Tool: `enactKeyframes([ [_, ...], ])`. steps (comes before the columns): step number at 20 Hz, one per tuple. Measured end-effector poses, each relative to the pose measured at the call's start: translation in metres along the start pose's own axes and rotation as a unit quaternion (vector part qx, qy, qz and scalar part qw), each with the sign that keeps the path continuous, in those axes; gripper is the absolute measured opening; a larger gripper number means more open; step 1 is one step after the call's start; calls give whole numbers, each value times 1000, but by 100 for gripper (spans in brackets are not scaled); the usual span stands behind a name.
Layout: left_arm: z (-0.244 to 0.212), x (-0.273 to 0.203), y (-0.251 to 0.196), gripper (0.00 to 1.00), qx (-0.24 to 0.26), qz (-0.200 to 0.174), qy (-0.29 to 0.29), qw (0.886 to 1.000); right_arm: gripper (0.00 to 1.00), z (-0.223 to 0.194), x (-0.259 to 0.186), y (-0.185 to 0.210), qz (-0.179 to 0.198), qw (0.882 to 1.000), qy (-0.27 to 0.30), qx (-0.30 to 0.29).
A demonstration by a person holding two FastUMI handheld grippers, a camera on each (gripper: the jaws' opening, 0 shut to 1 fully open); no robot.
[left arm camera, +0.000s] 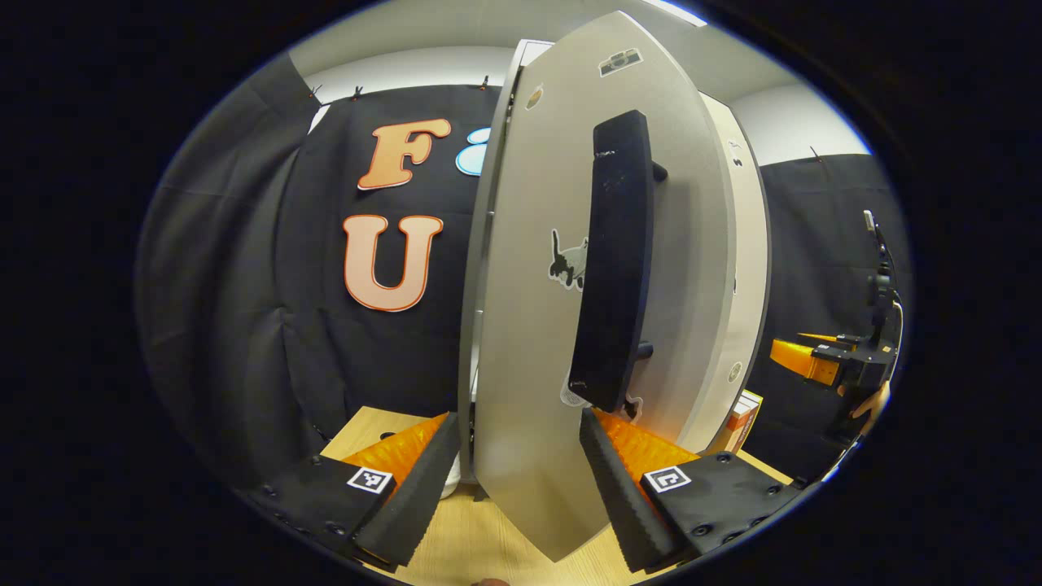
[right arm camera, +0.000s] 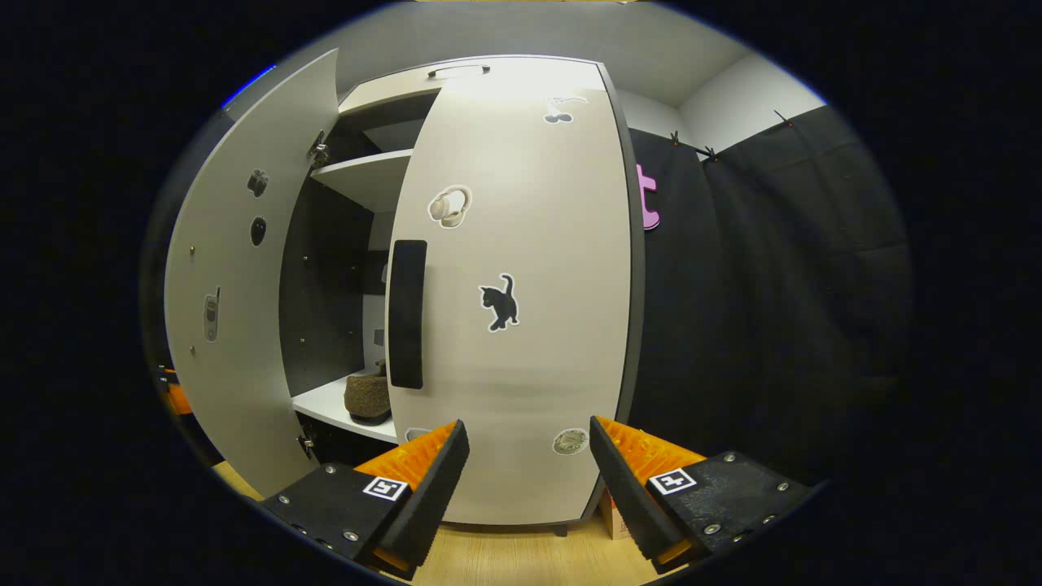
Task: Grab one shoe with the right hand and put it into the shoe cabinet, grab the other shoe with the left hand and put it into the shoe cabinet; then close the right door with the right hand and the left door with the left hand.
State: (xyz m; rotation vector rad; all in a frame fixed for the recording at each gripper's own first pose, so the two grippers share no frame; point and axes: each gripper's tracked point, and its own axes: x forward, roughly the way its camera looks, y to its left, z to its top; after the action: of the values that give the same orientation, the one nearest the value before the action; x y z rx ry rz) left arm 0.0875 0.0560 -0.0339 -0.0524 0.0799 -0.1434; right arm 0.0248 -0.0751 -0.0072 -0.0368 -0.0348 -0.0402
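The pale shoe cabinet's right door (right arm camera: 521, 325), with a black bar handle (right arm camera: 407, 313), lies flat against the cabinet front. My right gripper (right arm camera: 529, 423) is open just in front of that door's lower part, holding nothing. The left door (right arm camera: 236, 285) stands swung open. Through the gap, a brown shoe (right arm camera: 366, 397) rests on the white lower shelf (right arm camera: 321, 403). In the left gripper view the left door (left arm camera: 529, 325) is close and nearly edge-on, its black handle (left arm camera: 615, 260) facing me. My left gripper (left arm camera: 519, 417) is open, with the door's lower part between its fingers.
The cabinet stands on a light wooden surface (right arm camera: 521, 561). A small orange and white box (left arm camera: 742, 419) sits at the cabinet's right foot. The right gripper (left arm camera: 822, 358) and the hand holding it show far right in the left gripper view. An upper shelf (right arm camera: 366, 175) is inside.
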Motion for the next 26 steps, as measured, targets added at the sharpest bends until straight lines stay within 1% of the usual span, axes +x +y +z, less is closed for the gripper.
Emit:
enactKeyframes([
  [1, 0, 4, -6, 94, 3, -4, 0, 1000, 92, 2, -4, -5, -3, 1000, -2, 0],
  [2, 0, 8, -13, 96, 5, -9, -2, 1000, 92, 4, -8, -10, -7, 1000, -4, -2],
  [6, -2, 35, -36, 96, 3, -35, -5, 999, 92, 7, -20, -33, -27, 1000, -9, -4],
  [7, -1, 42, -34, 94, 13, -31, -10, 999, 92, 7, -23, -40, -33, 999, -9, -3],
  [9, 4, 62, -35, 94, 31, -25, -20, 999, 92, 6, -27, -50, -43, 999, -7, 1],
  [11, 5, 78, -46, 97, 42, -21, -20, 999, 92, 6, -30, -56, -49, 999, -5, 1],
  [12, 1, 84, -47, 95, 43, -19, -17, 999, 92, 5, -31, -58, -51, 999, -5, -2],
  [14, -6, 96, -55, 97, 37, -23, -9, 999, 92, 6, -33, -64, -57, 998, -5, -9],
  [16, -4, 101, -57, 98, 36, -20, -14, 999, 92, 6, -32, -67, -60, 998, -4, -12],
  [17, -3, 104, -58, 95, 36, -18, -17, 999, 92, 5, -32, -67, -60, 998, -2, -11],
  [19, -5, 104, -57, 94, 34, -13, -15, 999, 92, 4, -29, -69, -60, 998, 0, -10],
  [20, -5, 105, -57, 99, 31, -12, -12, 999, 92, 3, -28, -69, -59, 998, 0, -9],
  [21, -5, 106, -58, 97, 29, -10, -11, 999, 92, 2, -26, -69, -57, 998, 2, -8],
  [23, -6, 106, -57, 96, 27, -6, -9, 1000, 92, -2, -22, -69, -54, 999, 6, -7],
  [24, -6, 107, -57, 94, 30, -4, -9, 1000, 92, -4, -20, -69, -53, 999, 8, -6],
  [25, -7, 110, -58, 96, 33, -2, -10, 999, 92, -4, -18, -69, -52, 999, 10, -5],
  [26, -7, 111, -58, 96, 36, 1, -10, 999, 92, -6, -16, -69, -50, 999, 12, -4],
])
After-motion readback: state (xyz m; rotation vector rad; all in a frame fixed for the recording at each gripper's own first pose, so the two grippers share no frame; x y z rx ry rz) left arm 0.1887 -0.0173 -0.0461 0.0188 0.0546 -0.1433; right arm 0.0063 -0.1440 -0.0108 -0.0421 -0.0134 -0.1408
